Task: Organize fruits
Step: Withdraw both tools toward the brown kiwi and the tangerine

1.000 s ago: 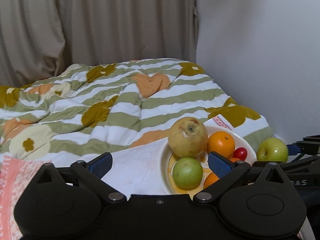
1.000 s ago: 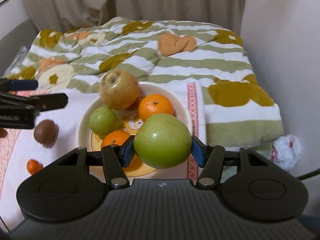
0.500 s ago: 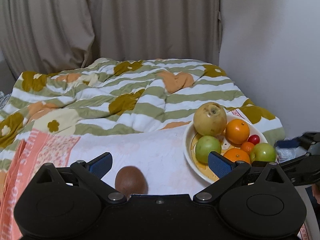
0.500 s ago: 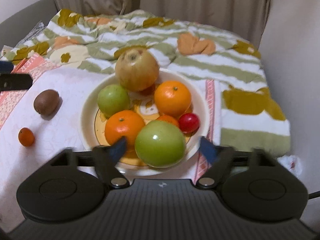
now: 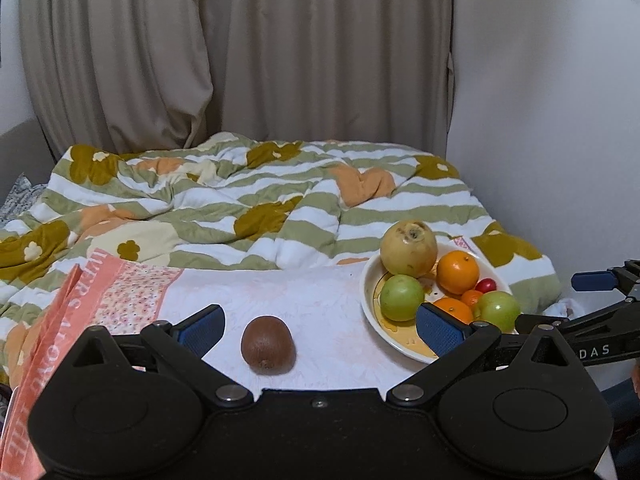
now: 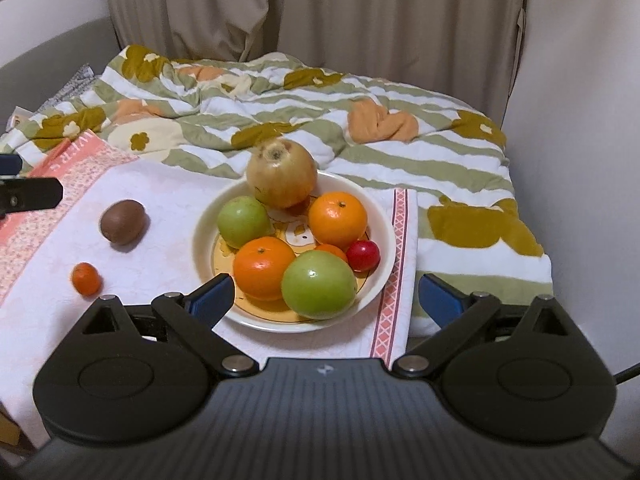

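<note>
The right gripper (image 6: pixel 326 298) has its two blue-padded fingers (image 6: pixel 212 298) spread wide and holding nothing, one to each side of the near rim of the round cream plate (image 6: pixel 200 236); the left gripper (image 5: pixel 320 326) is just as wide apart and bare, with the fuzzy brown kiwi (image 5: pixel 267 345) lying on the cloth between its pads, touching neither. On the plate I count seven fruits: two green apples, the larger (image 6: pixel 319 284) at the near edge and the smaller (image 6: pixel 243 222) toward the left, two round oranges (image 6: pixel 264 267) (image 6: pixel 338 220), one big yellow-brown pear-like fruit (image 6: pixel 282 174) at the back, one small red cherry tomato (image 6: pixel 363 255), and one tiny orange fruit (image 6: pixel 331 251) mostly hidden behind the large apple. Off the plate lie two pieces: the kiwi, and a small orange kumquat-like fruit (image 6: pixel 85 278) nearer the front, well apart from each other; that little one is hidden in the left wrist view. The white embossed cloth with pink patterned borders (image 6: pixel 168 192) has bare room between kiwi and plate, and its right border ends just beside the plate. Beyond spreads a rumpled green-and-white striped quilt with mustard flowers (image 6: pixel 400 168), backed by beige curtains (image 6: pixel 320 8) and a white wall (image 6: pixel 580 80) close on the right. Each gripper's tip is cut off at the edge of the other's view
</note>
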A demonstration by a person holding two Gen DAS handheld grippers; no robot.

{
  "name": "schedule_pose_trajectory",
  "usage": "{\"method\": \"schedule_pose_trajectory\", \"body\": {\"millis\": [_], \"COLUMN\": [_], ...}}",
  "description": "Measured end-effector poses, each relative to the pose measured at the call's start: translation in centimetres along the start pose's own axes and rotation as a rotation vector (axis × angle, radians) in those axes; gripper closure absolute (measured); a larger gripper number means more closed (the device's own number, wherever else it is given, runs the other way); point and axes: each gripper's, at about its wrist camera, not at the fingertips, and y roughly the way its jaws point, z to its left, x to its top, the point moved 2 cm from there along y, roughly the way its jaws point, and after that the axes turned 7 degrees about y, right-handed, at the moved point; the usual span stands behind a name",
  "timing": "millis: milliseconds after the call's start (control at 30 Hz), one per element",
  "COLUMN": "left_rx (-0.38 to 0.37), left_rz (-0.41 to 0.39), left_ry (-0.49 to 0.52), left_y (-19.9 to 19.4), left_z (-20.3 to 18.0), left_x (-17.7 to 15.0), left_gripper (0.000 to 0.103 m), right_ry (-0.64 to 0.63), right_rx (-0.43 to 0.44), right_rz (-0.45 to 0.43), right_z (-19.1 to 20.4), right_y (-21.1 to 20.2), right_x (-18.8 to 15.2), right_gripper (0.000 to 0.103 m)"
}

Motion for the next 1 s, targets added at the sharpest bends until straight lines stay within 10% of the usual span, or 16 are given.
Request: {"method": "schedule_pose_trajectory", "body": {"millis": [600,1000], "left_rx": [0.107,-0.048], "left_rz": [-0.032,-0.004], "left_ry": [-0.019,0.074], "left_y": [-5.9,-1.2], "left_z": [8.4,16.8], "left_x": [0.0,0.8], "left_gripper": [0.000,0.000], "right_ry": [0.028,0.122], "right_rx": [0.036,-0.051], "right_rz": [-0.062,-0.015], "right_z": [5.5,14.3], "right_y": [-6.6,-4.1], "right_x": [2.2,1.9], "right_gripper": [0.000,0.000]}}
